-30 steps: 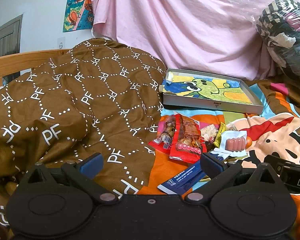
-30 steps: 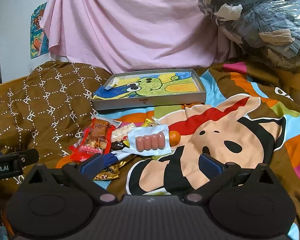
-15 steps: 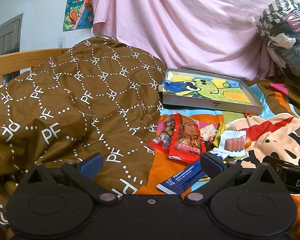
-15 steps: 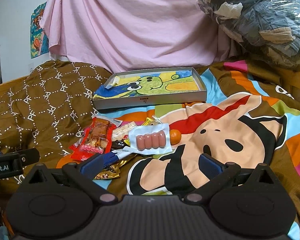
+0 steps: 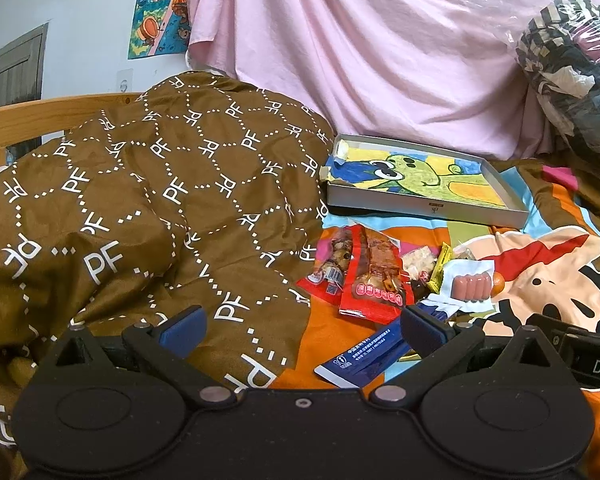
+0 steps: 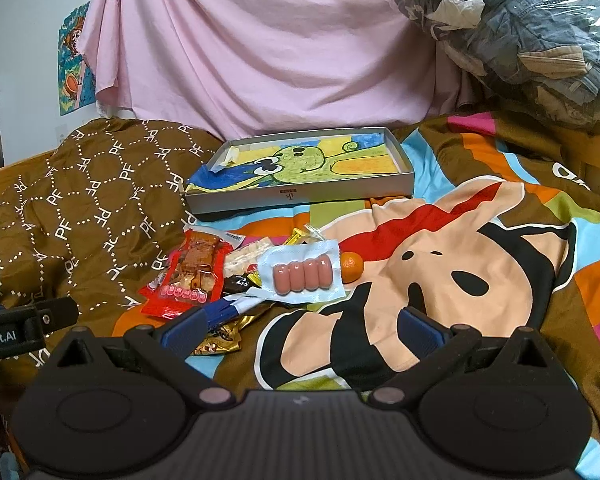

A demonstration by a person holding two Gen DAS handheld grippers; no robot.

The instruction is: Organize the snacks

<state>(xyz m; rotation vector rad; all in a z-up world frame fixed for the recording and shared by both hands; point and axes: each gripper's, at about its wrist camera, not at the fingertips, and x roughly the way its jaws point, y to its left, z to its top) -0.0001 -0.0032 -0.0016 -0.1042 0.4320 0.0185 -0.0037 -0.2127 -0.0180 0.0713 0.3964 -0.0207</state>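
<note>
Snacks [image 6: 260, 276] lie heaped on the bedspread [image 6: 480, 280] before the tray [image 6: 300, 196]; left gripper [image 5: 300, 322] and right gripper [image 6: 300, 324] both spread apart, empty.

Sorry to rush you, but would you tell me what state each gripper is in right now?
Left gripper: open, holding nothing, low over the bedspread.
Right gripper: open, holding nothing, short of the snack pile.

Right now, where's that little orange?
The orange lies on the bedspread in the right wrist view, touching the right edge of the sausage pack, in front of the tray.
</note>
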